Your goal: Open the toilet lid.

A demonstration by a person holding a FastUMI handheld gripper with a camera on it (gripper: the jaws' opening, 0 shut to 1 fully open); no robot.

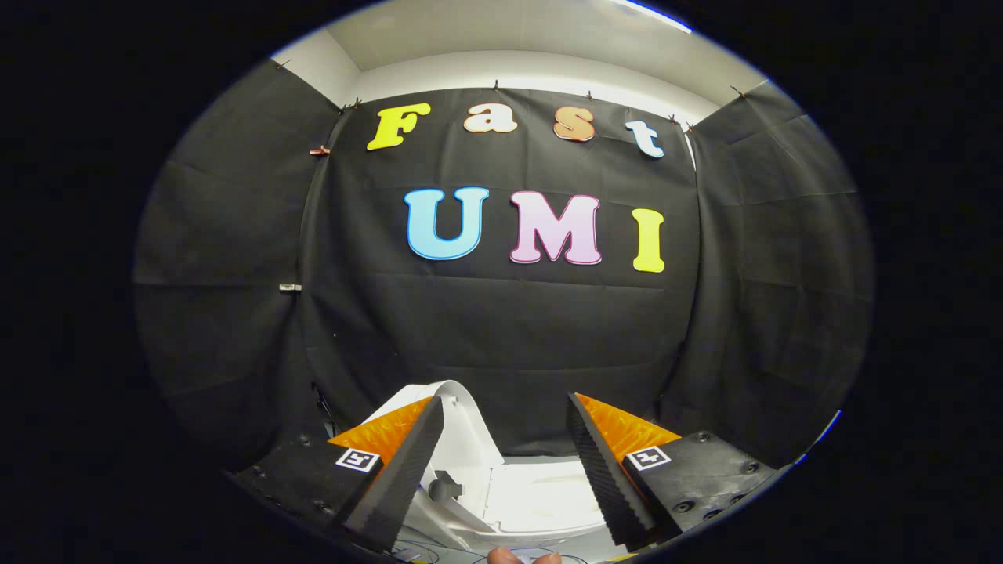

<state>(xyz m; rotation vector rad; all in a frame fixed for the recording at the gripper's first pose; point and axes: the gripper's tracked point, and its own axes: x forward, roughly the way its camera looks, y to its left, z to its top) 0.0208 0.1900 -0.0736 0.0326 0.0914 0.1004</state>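
A white toilet lid (462, 427) stands raised and tilted, its top edge rising just ahead of my left finger (400, 478). Its underside shows a small grey bumper. Below, between and beyond the fingers, lies the white toilet seat or top (541, 501), brightly lit. My gripper (505, 403) is open, the two black ridged fingers with orange sides spread wide, nothing pressed between them. The lid's lower edge is hidden behind the left finger.
Black cloth walls (501, 329) close the booth on three sides right behind the toilet. A person's fingertips (521, 556) show at the very bottom beneath the gripper. Thin cables (415, 552) lie near the toilet's base.
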